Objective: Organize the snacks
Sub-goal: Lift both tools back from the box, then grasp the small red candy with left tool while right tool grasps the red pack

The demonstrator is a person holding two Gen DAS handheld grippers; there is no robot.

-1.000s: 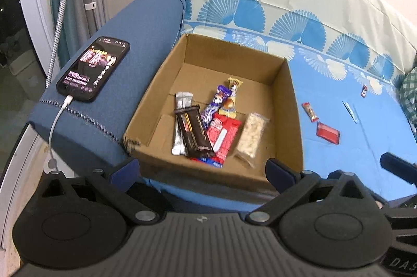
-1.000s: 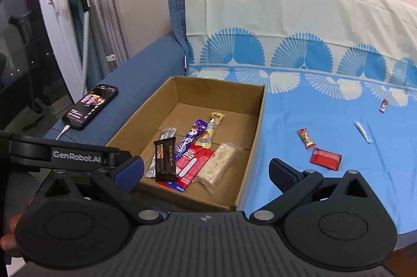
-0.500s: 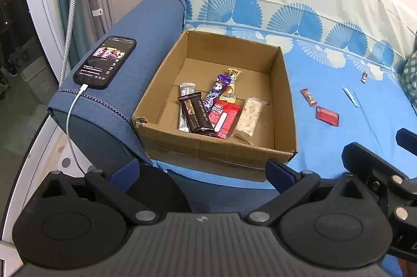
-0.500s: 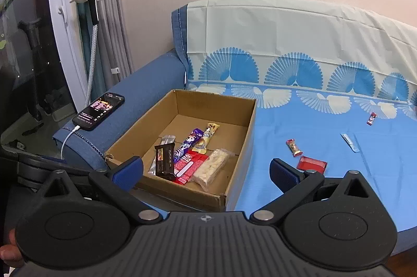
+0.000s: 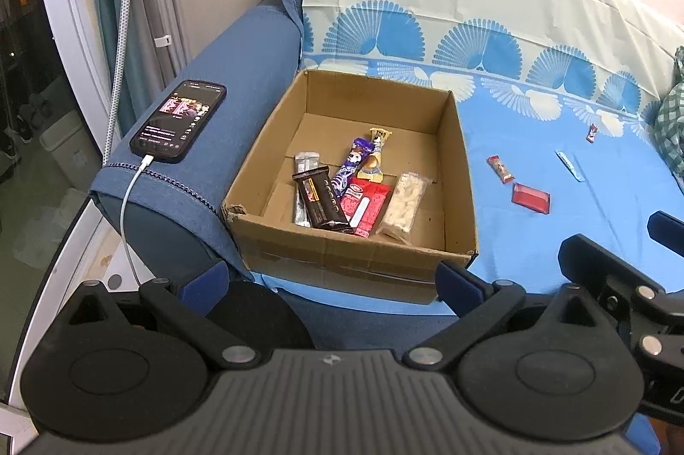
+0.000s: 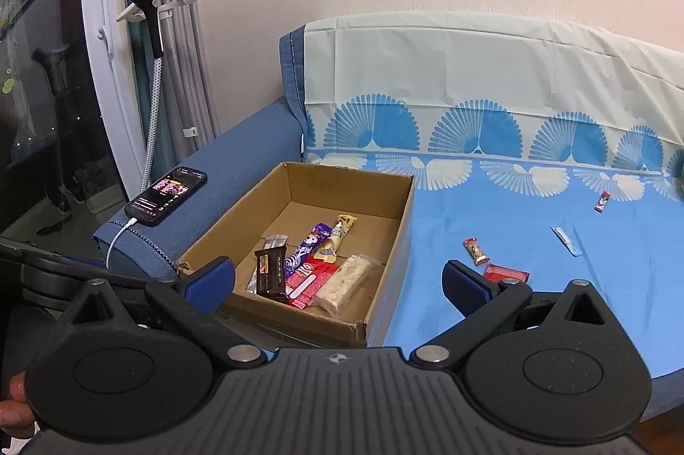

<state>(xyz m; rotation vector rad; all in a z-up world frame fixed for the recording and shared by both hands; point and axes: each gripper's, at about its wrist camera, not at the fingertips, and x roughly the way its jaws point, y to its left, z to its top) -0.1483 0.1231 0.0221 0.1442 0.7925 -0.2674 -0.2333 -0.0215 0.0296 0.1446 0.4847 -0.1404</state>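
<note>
An open cardboard box (image 5: 464,181) (image 6: 397,232) sits on the blue sofa cover and holds several snack packs, among them a dark chocolate bar (image 5: 320,198) (image 6: 270,271), a red wafer pack (image 5: 363,205) and a pale puffed bar (image 5: 404,205) (image 6: 344,279). Loose on the cover to the right lie a flat red pack (image 5: 531,197) (image 6: 506,274), a small red bar (image 5: 500,169) (image 6: 476,250), a blue stick (image 5: 570,164) (image 6: 565,239) and a tiny red sweet (image 5: 592,132) (image 6: 602,201). My left gripper (image 5: 329,277) and right gripper (image 6: 337,279) both stand open and empty, in front of the box.
A phone (image 5: 178,120) (image 6: 167,195) lies on the sofa arm (image 5: 239,70) with a white cable plugged in. A window frame and curtains stand at the left. A checked cloth (image 5: 673,121) lies at the far right. The right gripper's body (image 5: 620,284) shows in the left wrist view.
Both grippers have pulled back and up from the box, so the box and sofa look smaller and farther. No snack has shifted.
</note>
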